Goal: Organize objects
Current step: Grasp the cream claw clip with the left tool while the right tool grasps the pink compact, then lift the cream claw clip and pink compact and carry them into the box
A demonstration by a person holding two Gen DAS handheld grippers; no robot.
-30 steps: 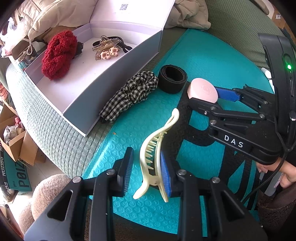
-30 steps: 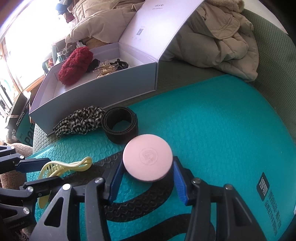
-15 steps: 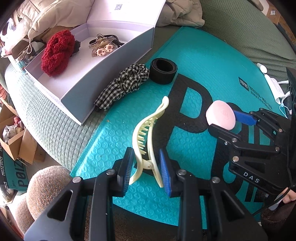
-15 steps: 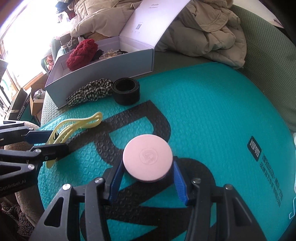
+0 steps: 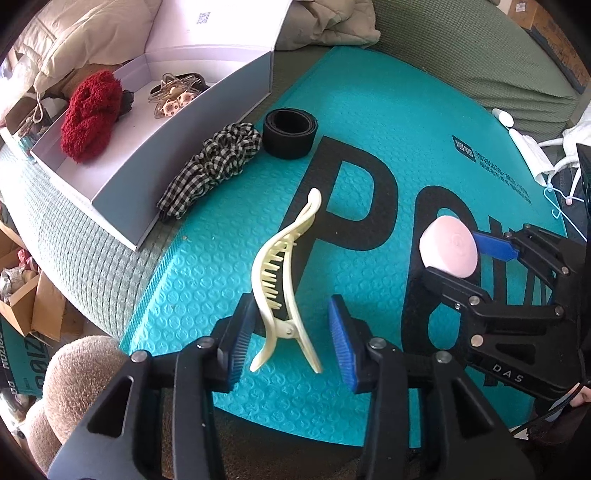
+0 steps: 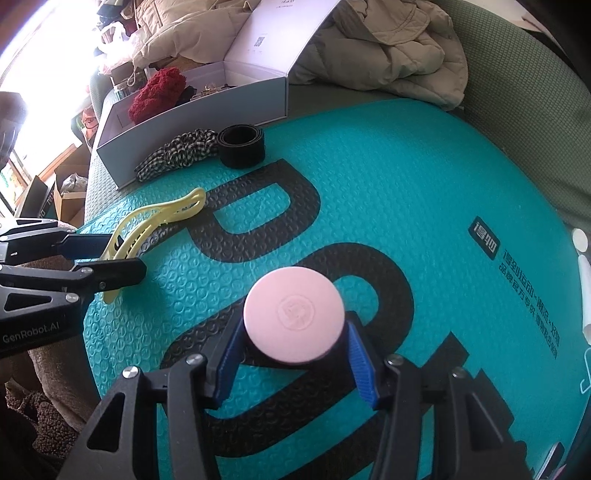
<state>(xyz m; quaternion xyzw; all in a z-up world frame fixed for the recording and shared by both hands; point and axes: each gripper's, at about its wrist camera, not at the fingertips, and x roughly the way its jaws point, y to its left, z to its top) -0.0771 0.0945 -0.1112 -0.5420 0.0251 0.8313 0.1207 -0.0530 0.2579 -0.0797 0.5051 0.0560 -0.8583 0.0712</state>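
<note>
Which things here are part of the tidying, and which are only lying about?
Part of the job: cream hair claw, pink round case, checked scrunchie, black band, white box.
Lying about: beige jacket, cardboard boxes.

The teal mat (image 5: 388,122) carries huge black block letters, of which a "P" (image 5: 354,199) reads whole in the left wrist view, the following letters being partly covered. Toward the mat's far right edge stands a small black square logo (image 6: 487,238) with lines of Chinese print beside it, too small to read. The right gripper (image 5: 448,254) bears "DAS" (image 5: 509,373) in white on its black body. The left gripper (image 6: 92,254) bears "GenRobot.AI" (image 6: 35,332). The open lid of the white box (image 5: 207,26), beyond the mat, shows a QR code (image 5: 204,7).
</note>
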